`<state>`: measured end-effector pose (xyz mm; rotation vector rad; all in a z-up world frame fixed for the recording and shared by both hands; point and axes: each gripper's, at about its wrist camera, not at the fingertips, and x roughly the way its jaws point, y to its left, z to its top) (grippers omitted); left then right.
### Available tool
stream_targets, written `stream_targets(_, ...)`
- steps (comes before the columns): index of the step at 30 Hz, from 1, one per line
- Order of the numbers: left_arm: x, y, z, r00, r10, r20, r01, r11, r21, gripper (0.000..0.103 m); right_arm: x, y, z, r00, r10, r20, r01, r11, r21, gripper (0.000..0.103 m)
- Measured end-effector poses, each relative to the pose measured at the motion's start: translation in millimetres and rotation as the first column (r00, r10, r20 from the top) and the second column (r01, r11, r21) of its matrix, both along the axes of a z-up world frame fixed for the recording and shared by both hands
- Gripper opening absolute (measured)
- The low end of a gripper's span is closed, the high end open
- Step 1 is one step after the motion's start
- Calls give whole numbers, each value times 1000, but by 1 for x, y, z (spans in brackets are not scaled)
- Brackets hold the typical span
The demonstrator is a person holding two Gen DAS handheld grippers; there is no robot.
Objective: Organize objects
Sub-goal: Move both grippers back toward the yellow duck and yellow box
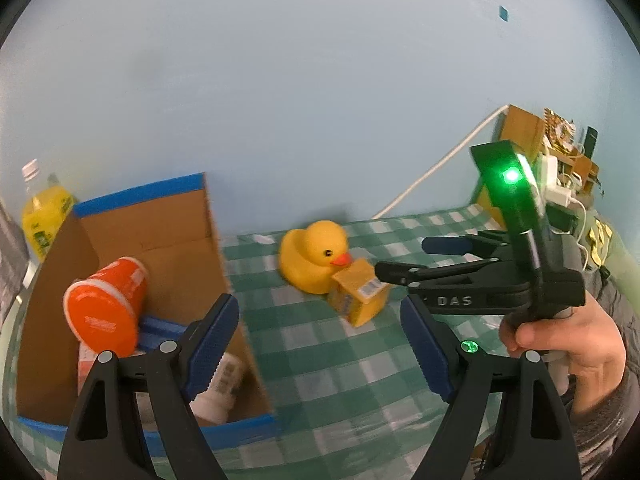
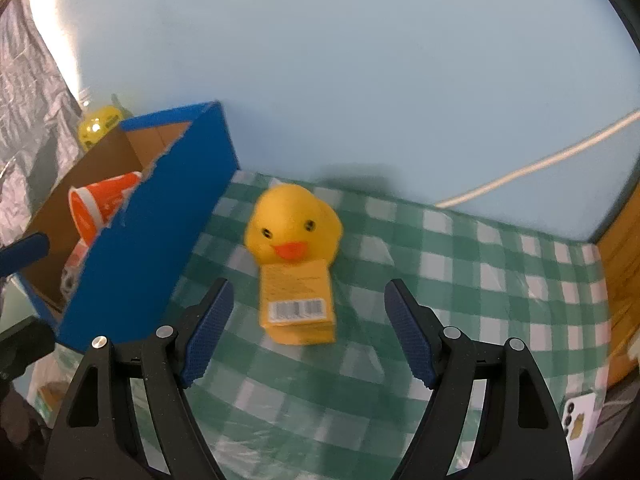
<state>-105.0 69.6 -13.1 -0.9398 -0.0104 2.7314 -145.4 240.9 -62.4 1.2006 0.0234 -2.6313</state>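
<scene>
A yellow rubber duck [image 1: 313,255] [image 2: 294,225] sits on the green checked tablecloth [image 2: 440,280]. A small yellow box [image 1: 359,297] [image 2: 298,302] lies just in front of its beak. A blue cardboard box [image 1: 156,280] [image 2: 160,240] stands to the left and holds an orange cup [image 1: 105,308] [image 2: 102,208] and a white bottle [image 1: 218,392]. My left gripper [image 1: 320,352] is open and empty beside the cardboard box. My right gripper [image 2: 306,332] is open, its jaws either side of the small yellow box without touching it; it also shows in the left wrist view [image 1: 400,258].
A yellow drink bottle [image 1: 42,208] [image 2: 98,124] stands behind the cardboard box. A white cable [image 1: 432,168] runs along the pale blue wall. A wooden shelf with clutter [image 1: 556,152] is at the far right. A phone [image 2: 580,420] lies at the tablecloth's right edge.
</scene>
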Motion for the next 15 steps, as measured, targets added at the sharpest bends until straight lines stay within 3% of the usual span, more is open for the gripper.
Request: stream_targets(15, -19, 40, -28, 994, -83, 72, 81, 996, 25, 85, -2, 34, -31, 996, -60, 63, 59, 998, 20, 77)
